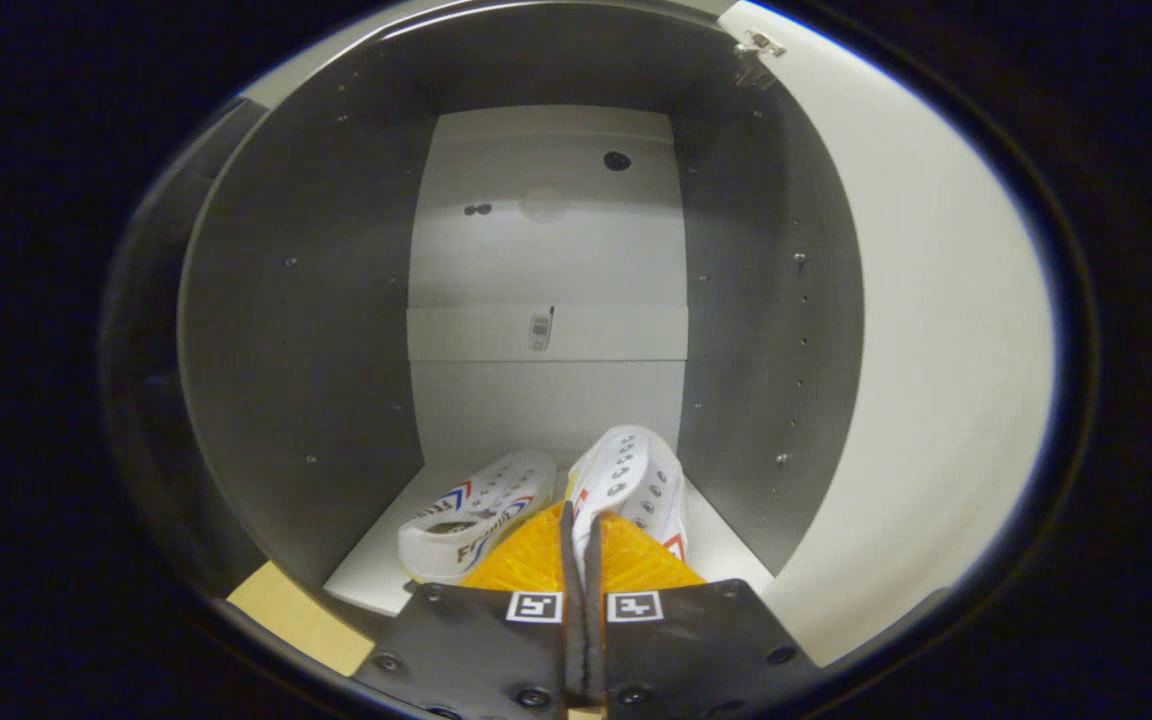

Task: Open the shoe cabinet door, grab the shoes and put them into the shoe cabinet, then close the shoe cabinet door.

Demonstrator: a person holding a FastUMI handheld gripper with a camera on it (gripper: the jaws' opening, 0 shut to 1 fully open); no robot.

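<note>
The gripper (576,525) fingers are seen pressed together, clamping the right shoe (636,480)'s thin heel edge. Both smooth white shoes are located on the shoe cabinet (296,330)'s flat floor, door (936,330) open.

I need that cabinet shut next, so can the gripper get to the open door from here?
Probably yes. The gripper is shut and holds nothing, just ahead of it sit the shoes, and the open door beside it looks unobstructed.

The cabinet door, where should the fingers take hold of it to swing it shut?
Grip the cabinet door by its free outer edge, away from the hinge at the cabinet side, coming from the right of the shoes. It stands swung wide open, a flat panel with no handle visible. The gripper has its fingers nearly closed, pinching nothing clearly.
</note>
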